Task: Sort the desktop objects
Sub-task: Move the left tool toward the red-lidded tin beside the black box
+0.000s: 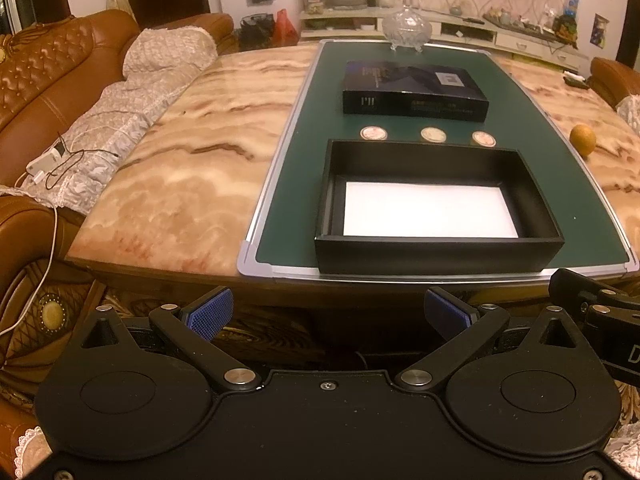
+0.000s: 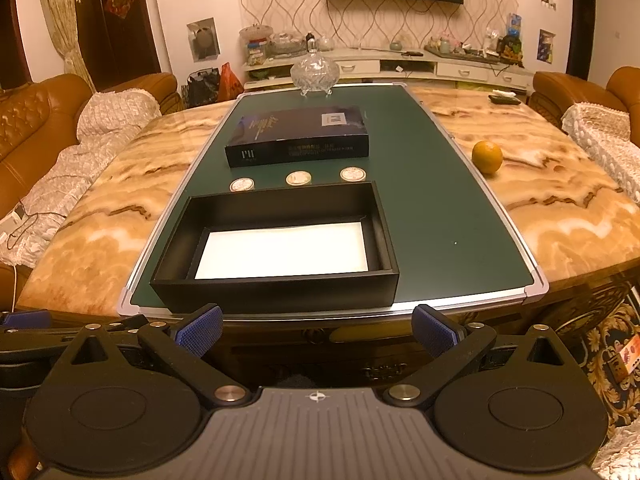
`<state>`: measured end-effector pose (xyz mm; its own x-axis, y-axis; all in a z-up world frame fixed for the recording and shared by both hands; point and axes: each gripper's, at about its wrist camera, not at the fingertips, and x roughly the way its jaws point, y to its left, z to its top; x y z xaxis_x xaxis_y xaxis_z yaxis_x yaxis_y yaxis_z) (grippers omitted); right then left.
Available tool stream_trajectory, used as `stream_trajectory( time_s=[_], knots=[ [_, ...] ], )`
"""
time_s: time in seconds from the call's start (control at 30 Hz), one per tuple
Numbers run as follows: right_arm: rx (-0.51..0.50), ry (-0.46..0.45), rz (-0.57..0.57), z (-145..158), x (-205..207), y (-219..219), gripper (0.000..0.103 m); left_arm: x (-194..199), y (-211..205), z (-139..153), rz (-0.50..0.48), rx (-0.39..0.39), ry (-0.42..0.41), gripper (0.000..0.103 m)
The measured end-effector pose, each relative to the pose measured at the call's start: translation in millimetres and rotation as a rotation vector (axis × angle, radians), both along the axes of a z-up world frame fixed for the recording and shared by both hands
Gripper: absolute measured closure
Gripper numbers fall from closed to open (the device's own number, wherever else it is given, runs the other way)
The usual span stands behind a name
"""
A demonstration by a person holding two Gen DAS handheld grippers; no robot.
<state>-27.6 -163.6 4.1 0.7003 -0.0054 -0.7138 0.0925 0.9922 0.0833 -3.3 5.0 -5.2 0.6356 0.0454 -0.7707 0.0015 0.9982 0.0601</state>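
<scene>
An open black box (image 1: 438, 254) (image 2: 276, 294) with a white bottom sits at the near end of a green board (image 1: 304, 152) (image 2: 440, 208). Behind it lie three small round tins (image 1: 433, 135) (image 2: 298, 178) in a row. Behind them lies a dark box lid (image 1: 414, 90) (image 2: 298, 134). A crystal lidded bowl (image 1: 407, 26) (image 2: 315, 70) stands at the board's far end. My left gripper (image 1: 328, 314) and right gripper (image 2: 318, 332) are open and empty, held before the table's near edge.
An orange (image 1: 583, 140) (image 2: 487, 157) lies on the marble table (image 1: 192, 152) (image 2: 560, 208) right of the board. Leather sofas (image 1: 48, 80) (image 2: 580, 88) flank the table. A remote (image 2: 505, 99) lies at the far right. The right gripper shows in the left wrist view (image 1: 600, 312).
</scene>
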Motion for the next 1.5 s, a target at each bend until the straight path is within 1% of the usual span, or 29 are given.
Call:
stream_trajectory(
  time_s=[0.2, 0.63, 0.87, 1.03, 1.2, 1.33, 1.5],
  knots=[
    [0.003, -0.005, 0.002, -1, 5, 0, 0.000, 7, -4, 2, -0.002, 0.017, 0.007, 0.000],
    [-0.032, 0.013, 0.001, -1, 32, 0, 0.000, 34, -1, 5, -0.001, 0.008, 0.023, 0.000],
    [-0.041, 0.018, -0.003, 3, 52, -3, 0.000, 51, -1, 9, -0.004, 0.014, 0.026, 0.000],
    [-0.029, 0.022, -0.002, 2, 67, -7, 0.000, 66, -2, 10, -0.012, 0.002, 0.040, 0.000],
    [-0.035, 0.039, 0.013, 0, 85, -8, 0.000, 84, -6, 6, -0.018, 0.021, 0.055, 0.000],
    [-0.035, 0.054, 0.020, -4, 100, -10, 0.000, 99, -8, 1, -0.020, 0.008, 0.076, 0.000],
    [-0.010, 0.072, 0.020, -9, 117, -16, 0.000, 115, -11, -2, -0.024, 0.005, 0.086, 0.000]
  ],
)
